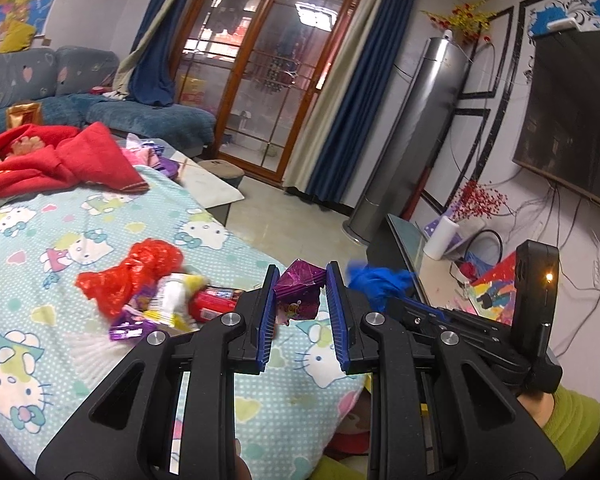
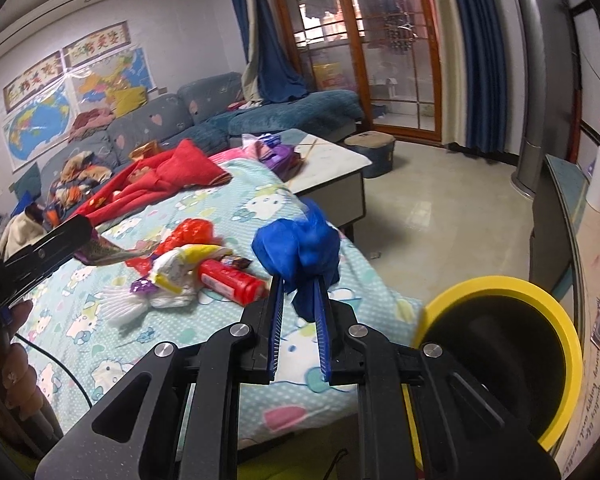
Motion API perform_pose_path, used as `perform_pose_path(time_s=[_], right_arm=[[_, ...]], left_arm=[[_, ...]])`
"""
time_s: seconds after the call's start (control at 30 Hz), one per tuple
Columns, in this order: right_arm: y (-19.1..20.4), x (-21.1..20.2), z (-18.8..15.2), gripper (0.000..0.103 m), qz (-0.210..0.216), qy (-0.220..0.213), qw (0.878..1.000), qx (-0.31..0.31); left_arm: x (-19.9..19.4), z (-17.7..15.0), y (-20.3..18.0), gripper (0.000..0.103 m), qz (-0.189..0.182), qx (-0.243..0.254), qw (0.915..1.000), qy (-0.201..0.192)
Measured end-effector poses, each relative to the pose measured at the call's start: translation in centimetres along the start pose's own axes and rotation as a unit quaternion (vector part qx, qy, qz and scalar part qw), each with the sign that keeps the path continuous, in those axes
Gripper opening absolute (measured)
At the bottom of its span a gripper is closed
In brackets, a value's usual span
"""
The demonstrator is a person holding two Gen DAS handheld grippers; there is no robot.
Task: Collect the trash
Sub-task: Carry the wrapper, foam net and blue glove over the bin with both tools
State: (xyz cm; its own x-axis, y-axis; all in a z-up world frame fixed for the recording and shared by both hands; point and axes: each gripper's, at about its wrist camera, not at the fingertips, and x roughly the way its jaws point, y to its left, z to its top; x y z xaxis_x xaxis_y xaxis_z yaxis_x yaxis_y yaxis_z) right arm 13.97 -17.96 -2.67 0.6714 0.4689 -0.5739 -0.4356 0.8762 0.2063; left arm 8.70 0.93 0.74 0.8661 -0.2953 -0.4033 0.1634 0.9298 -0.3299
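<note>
Cartoon-cat bedding [image 1: 80, 240] carries a trash pile [image 1: 160, 300] near its edge. Left gripper [image 1: 302, 312] pinches a purple wrapper [image 1: 298, 296]; right gripper [image 2: 298, 312] squeezes a blue bag [image 2: 296, 252]. Only the right view shows the yellow-rimmed bin [image 2: 540, 300].

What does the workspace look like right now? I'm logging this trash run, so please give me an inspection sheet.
Surface: bed cover with a cartoon cat print, rumpled.
Job's things: purple wrapper and blue plastic bag, both held; yellow-rimmed bin beside the bed at the right.
Clutter: pile of red plastic bag, red tube, white and yellow wrappers; red blanket farther back.
Grippers: left hand-held gripper shut on the purple wrapper; right hand-held gripper shut on the blue plastic bag.
Cables: black cable over the bed's near edge; loose wires under the wall screen.
Surroundings: sofa, low table, glazed wooden doors.
</note>
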Motion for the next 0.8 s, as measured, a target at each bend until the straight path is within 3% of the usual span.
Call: perform_pose_path(time_s=[0.43,0.63,0.67,0.73,0.8], right_arm=[[-4.8,-1.1,-1.0,0.015,-0.032,-0.009,0.998,0.052],[-5.9,-0.1,-2.2,0.016,0.014,0.015,0.997,0.072],[-5.8,0.4,-2.4,0.018,0.021,0.025,0.997,0.073],[-5.6,1.3,-2.9,0.031,0.034,0.043,0.995,0.079],[-5.0,2.2,-3.4,0.033,0.046,0.058,0.994,0.078]], left_arm=[[2.5,-1.1,-3.6,0.018,-0.028,0.034,0.9988,0.021],[3.5,-1.5,-4.5,0.018,-0.040,0.041,0.9979,0.031],[3.6,-1.5,-4.6,0.018,-0.040,0.041,0.9978,0.032],[3.8,-1.4,-4.7,0.018,-0.043,0.042,0.9976,0.033],[4.0,-1.4,-4.9,0.018,-0.044,0.045,0.9975,0.033]])
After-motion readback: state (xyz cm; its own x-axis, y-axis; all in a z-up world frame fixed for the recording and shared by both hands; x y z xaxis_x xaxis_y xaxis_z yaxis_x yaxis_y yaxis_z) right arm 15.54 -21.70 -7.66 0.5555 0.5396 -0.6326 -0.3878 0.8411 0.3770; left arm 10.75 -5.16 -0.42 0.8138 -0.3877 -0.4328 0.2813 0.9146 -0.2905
